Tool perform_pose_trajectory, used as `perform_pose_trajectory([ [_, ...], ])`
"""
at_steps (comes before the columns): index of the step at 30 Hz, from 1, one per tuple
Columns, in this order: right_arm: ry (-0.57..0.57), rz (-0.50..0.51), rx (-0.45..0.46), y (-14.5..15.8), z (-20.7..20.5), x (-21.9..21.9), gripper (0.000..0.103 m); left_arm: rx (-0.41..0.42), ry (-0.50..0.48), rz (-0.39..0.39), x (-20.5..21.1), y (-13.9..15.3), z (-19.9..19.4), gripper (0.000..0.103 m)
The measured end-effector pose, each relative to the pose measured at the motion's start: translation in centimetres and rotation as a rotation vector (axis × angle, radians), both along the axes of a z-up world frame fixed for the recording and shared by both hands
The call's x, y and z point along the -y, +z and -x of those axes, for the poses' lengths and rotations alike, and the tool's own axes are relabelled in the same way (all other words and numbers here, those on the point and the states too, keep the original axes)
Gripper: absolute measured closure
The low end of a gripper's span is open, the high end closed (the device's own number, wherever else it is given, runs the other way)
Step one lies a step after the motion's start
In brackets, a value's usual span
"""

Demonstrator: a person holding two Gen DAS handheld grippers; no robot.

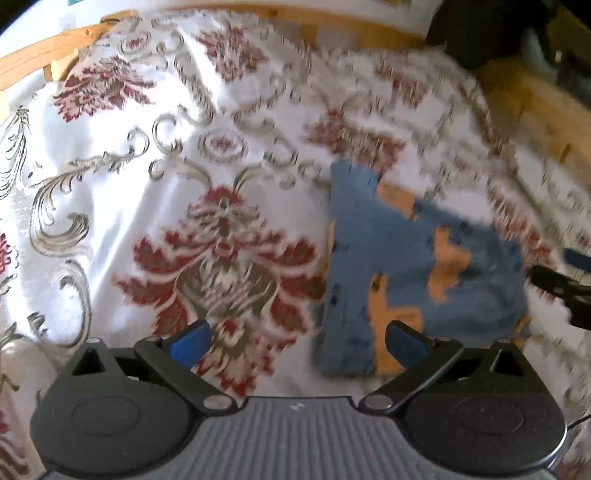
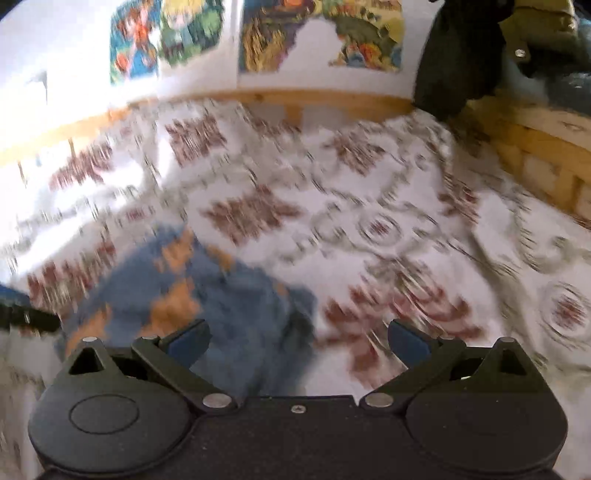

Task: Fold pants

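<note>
Jaws on both tools stand spread wide with nothing between them: the left gripper (image 1: 297, 345) hangs over the bedspread (image 1: 122, 206) with its blue pads apart, and the right gripper (image 2: 299, 343) is parted just the same.

One pair of pants (image 1: 399, 258) lies on the bed, blue with orange patches, gathered into a compact, roughly squared bundle. In the left wrist view it sits at about 3 o'clock from the picture's middle, with the right-hand finger of the left gripper over its near edge; whether that finger touches the cloth cannot be told. In the right wrist view the pants (image 2: 207, 295) lie at about 8 o'clock, running down behind the left-hand finger. Both views are smeared by motion blur, so seams and hems do not show.

No writing or label can be read. Two colourful cartoon posters (image 2: 321, 33) hang on the white wall at 12 o'clock in the right wrist view, their detail blurred.

The bedspread is white with red floral medallions and grey scrolls. A wooden bed frame (image 1: 55, 55) rims it at 11 o'clock, and a dark garment (image 2: 458, 55) hangs at 1 o'clock. The right gripper's tip (image 1: 561, 284) shows at 3 o'clock in the left wrist view, just beside the pants.
</note>
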State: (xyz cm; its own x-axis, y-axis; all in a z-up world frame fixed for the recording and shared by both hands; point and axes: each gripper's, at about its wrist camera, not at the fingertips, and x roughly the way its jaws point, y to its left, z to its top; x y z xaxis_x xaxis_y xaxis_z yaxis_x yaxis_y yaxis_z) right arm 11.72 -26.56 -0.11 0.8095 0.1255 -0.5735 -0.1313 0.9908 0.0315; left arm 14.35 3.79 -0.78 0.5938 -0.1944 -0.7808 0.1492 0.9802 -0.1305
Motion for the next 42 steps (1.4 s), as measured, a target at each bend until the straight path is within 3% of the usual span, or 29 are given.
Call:
perform_pose_trajectory([
  [3, 0.045, 0.002, 0.001, -0.7, -3.3, -0.8, 0.001, 0.017, 0.009, 0.031, 0.3, -1.0, -0.6, 0.000],
  [5, 0.049, 0.031, -0.017, -1.7, -5.0, -1.2, 0.001, -0.024, 0.011, -0.012, 0.7, -2.3, -1.3, 0.000],
  [8, -0.003, 0.101, -0.065, -3.3, -6.8, -0.9, 0.001, 0.004, -0.017, -0.060, 1.3, -2.8, -0.8, 0.000],
  [9, -0.020, 0.079, -0.072, -3.2, -6.9, -0.3, 0.001, 0.004, -0.025, -0.067, 1.4, -2.7, -0.7, 0.000],
  [12, -0.054, -0.041, -0.048, -2.0, -4.9, 1.6, 0.001, -0.004, -0.028, -0.072, 1.4, -2.5, -0.5, 0.000],
  [18, -0.065, -0.116, -0.064, -0.4, 1.0, 2.5, 0.001, -0.035, 0.001, -0.026, 1.0, -2.0, -0.8, 0.000],
  [26, -0.135, -0.149, -0.219, -3.2, 5.2, 2.3, 0.001, -0.041, -0.023, -0.085, 1.8, -2.1, -0.3, 0.000],
  [29, -0.133, -0.165, -0.214, -3.0, 5.3, 2.7, 0.001, -0.044, -0.031, -0.084, 1.8, -1.8, 0.0, 0.000],
  [37, -0.007, -0.269, -0.201, -1.1, 0.4, 4.0, 0.001, 0.009, -0.041, -0.044, 1.7, -1.2, -0.3, 0.000],
  [42, 0.086, -0.261, -0.193, -1.0, -3.3, 4.3, 0.001, 0.123, -0.099, 0.012, 1.9, -0.9, -0.5, 0.000],
])
